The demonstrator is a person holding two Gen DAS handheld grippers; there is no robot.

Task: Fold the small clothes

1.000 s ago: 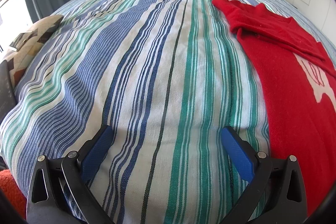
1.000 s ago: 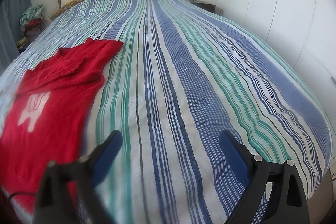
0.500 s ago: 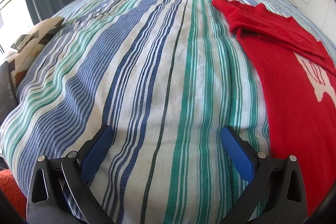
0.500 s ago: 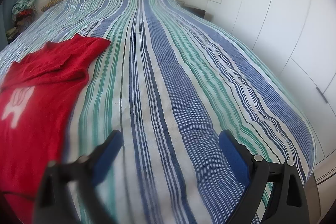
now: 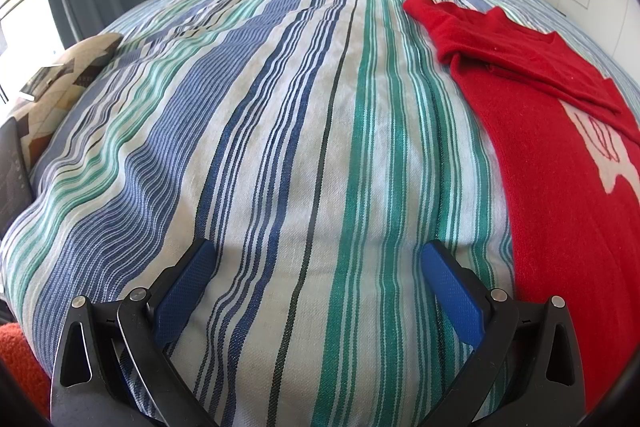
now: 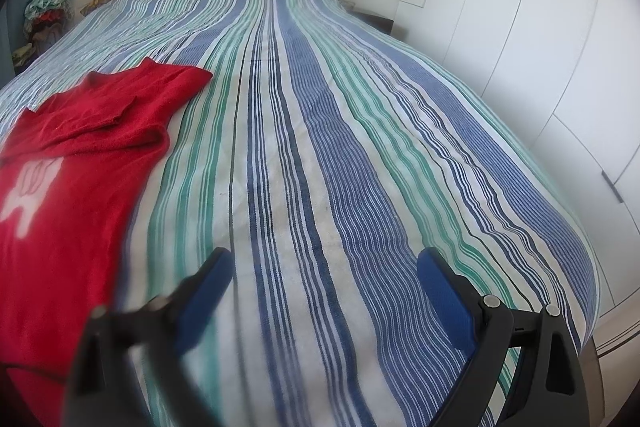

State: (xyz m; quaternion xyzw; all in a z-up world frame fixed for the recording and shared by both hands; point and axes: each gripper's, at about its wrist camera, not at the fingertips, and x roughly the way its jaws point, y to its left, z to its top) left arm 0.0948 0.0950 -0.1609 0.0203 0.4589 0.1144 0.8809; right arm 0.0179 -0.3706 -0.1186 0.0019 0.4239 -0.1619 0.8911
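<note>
The right tongs (image 6: pixel 320 287) have been swung back leftward over half a second, the wardrobe (image 6: pixel 520 27) receding, while the left view is unchanged. A striped bed (image 5: pixel 280 127) is shown carrying a red sweater (image 5: pixel 560 187), laid between both tongs with sleeves already folded across its chest. The left tongs (image 5: pixel 316 279) and right tongs are held wide apart, empty. The hem corners would best be pinched together and carried evenly toward the collar
</note>
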